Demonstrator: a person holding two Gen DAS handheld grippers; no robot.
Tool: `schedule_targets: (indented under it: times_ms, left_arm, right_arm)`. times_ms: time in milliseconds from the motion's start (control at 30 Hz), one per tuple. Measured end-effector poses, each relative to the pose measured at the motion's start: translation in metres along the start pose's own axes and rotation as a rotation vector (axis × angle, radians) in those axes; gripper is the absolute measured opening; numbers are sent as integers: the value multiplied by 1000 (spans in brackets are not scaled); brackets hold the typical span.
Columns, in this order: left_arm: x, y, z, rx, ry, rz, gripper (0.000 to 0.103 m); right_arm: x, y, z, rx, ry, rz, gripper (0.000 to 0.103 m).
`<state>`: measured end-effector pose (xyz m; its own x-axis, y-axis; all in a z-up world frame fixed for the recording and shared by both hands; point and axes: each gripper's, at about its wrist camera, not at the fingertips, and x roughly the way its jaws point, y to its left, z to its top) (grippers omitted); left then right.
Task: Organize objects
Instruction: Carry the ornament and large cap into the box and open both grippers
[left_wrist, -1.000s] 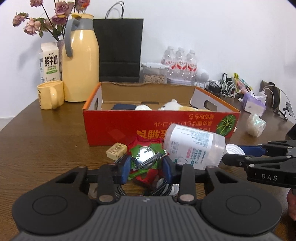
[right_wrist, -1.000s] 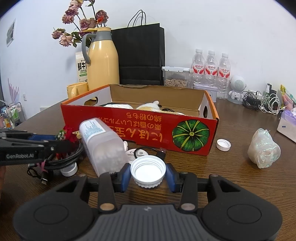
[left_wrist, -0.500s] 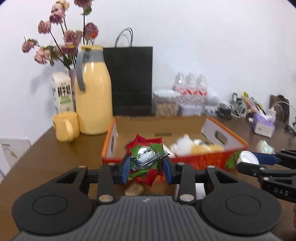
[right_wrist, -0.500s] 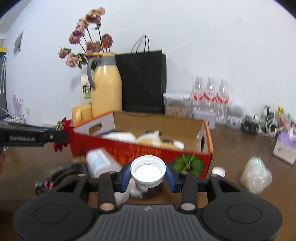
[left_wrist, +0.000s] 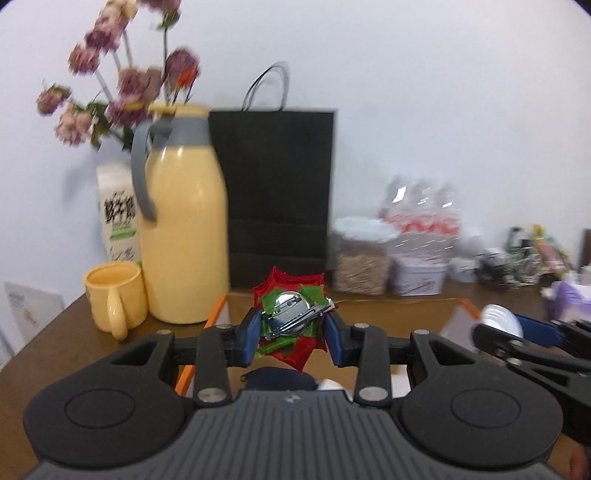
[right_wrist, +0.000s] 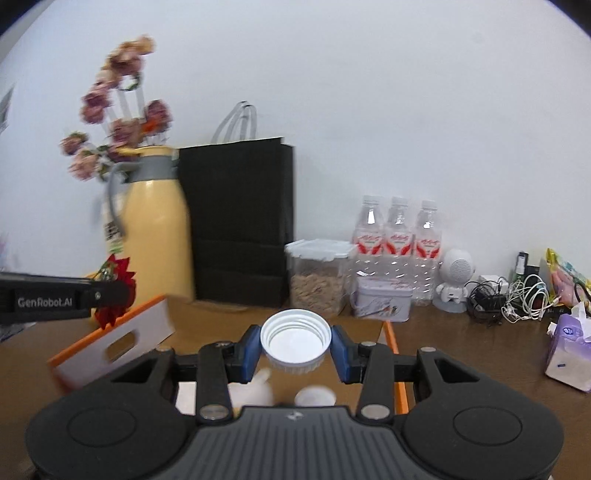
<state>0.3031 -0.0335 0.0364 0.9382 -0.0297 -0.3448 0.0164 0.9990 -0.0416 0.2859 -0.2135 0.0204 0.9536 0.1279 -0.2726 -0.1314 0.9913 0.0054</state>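
- Between the blue pads of your left tongs (left_wrist: 293, 330) sits the red-and-green foil ornament with a silver ball (left_wrist: 290, 319), pinched firmly; a second ago it was down by the counter in front of the red box, now it hangs above the open cardboard box (left_wrist: 218, 314).
- In your right tongs (right_wrist: 295, 349) the white screw cap (right_wrist: 295, 343) is clamped by its ribbed rim, open side toward the camera; it too has come up from the counter and now hovers over the box, whose orange-edged handle flap (right_wrist: 114, 343) shows at lower left.
- Both loads have risen and travelled forward together, so the pick-up looks done and the carry nearly so; by my reading, releasing into the box comes next.
- Inside the box, a dark item and pale objects show below each load, partly hidden.
- Behind stand the yellow thermos jug (left_wrist: 183, 236), black paper bag (left_wrist: 277, 195) and water bottles (right_wrist: 397, 236), untouched on the counter (right_wrist: 461, 354).
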Motion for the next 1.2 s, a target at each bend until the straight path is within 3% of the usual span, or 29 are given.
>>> schedule_targets:
  times_ms: [67, 200, 367, 500, 533, 600, 667, 767, 1200]
  left_arm:
    - [18, 4, -7, -44, 25, 5, 37]
    - [36, 4, -19, -13, 92, 5, 37]
    - [30, 4, -23, 4, 86, 20, 39]
    - [16, 3, -23, 14, 33, 37, 71]
    - [13, 3, -22, 15, 15, 41, 86]
    - [5, 3, -20, 12, -25, 60, 103]
    - [-2, 2, -19, 12, -59, 73, 103]
    - [-4, 0, -18, 17, -57, 68, 103]
    - [-17, 1, -17, 16, -74, 74, 103]
  right_arm:
    - [15, -4, -8, 7, 28, -3, 39]
    - [31, -17, -14, 43, 90, 10, 39]
    - [36, -19, -23, 47, 132, 9, 39]
    - [28, -15, -28, 30, 133, -6, 39]
    - [25, -14, -28, 28, 127, -4, 43]
    - [20, -15, -27, 34, 115, 7, 60]
    - [15, -14, -26, 29, 95, 4, 84]
    - [10, -14, -24, 29, 78, 11, 101]
    - [-7, -13, -20, 15, 54, -2, 103]
